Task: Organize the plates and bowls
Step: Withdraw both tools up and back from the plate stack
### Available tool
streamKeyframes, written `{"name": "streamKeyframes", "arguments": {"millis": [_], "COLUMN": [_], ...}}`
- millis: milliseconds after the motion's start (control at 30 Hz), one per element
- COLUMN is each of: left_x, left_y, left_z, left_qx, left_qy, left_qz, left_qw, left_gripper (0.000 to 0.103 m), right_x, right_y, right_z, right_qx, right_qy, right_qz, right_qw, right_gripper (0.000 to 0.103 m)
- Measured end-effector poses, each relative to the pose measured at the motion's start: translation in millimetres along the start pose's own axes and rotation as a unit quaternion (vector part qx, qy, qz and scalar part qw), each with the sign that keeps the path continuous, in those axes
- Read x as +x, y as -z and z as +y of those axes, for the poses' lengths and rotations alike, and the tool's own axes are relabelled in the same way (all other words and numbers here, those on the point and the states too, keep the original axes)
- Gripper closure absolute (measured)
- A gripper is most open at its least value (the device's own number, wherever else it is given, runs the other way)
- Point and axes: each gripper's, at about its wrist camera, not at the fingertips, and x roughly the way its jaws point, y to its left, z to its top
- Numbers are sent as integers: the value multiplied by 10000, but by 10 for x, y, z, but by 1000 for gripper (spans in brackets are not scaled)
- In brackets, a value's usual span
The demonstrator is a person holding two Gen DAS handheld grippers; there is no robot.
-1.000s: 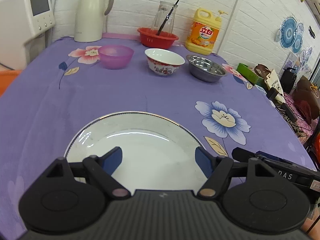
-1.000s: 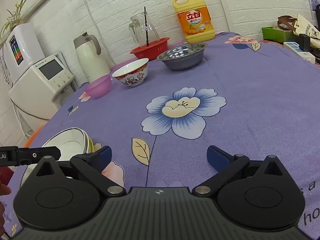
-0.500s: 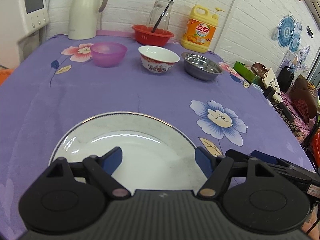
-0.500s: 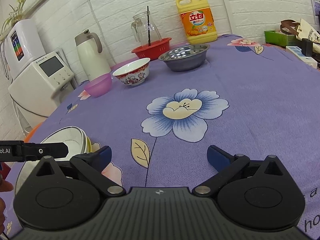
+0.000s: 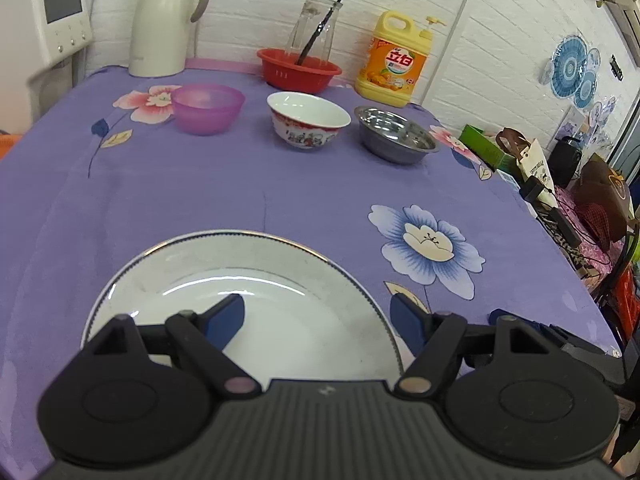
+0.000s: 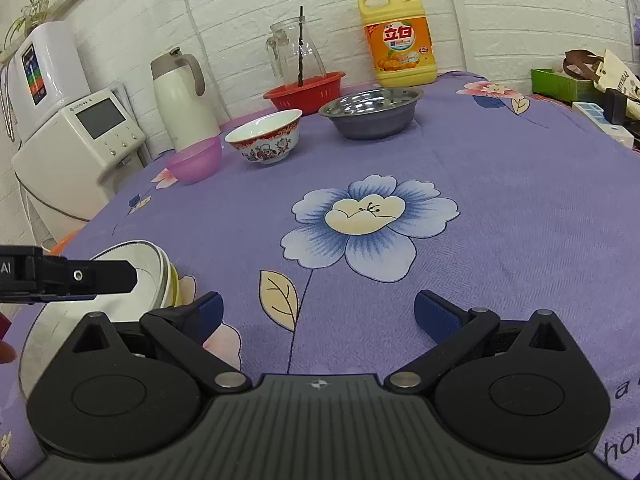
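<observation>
A white plate (image 5: 280, 280) with a thin dark rim lies on the purple cloth, right under my left gripper (image 5: 316, 316). That gripper is open: one finger hangs over the plate's inside, the other just past its right rim. In the right wrist view the white plate (image 6: 150, 280) tops a small stack, with a yellow rim (image 6: 175, 284) below it. My right gripper (image 6: 320, 312) is open over bare cloth to the right of the stack. At the back stand a purple bowl (image 5: 208, 108), a red-patterned china bowl (image 5: 308, 120) and a steel bowl (image 5: 396, 134).
Along the back wall stand a cream thermos (image 5: 160, 28), a red basket (image 5: 298, 70) holding a glass jug, and a yellow detergent bottle (image 5: 396, 64). A white appliance (image 6: 80, 136) stands off the table's left. Boxes and bags (image 5: 532, 168) crowd the right edge.
My left gripper has crept a little forward over the plate. The right gripper has stayed put. Both remain open.
</observation>
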Motion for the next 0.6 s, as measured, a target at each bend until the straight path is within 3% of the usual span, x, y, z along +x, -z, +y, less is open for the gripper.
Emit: {"name": "streamKeyframes", "arguments": {"millis": [600], "left_x": [125], "left_y": [-233], "left_z": [-174], "left_qx": [324], "left_qy": [107], "left_qz": [-40], "left_qw": [9994], "left_gripper": [30], "right_x": [-21], "right_y": [4], "right_z": [-105], "right_qx": [292], "right_qy": [-273], "right_qz": [-106], "right_qw": [9991], "right_gripper": [0]}}
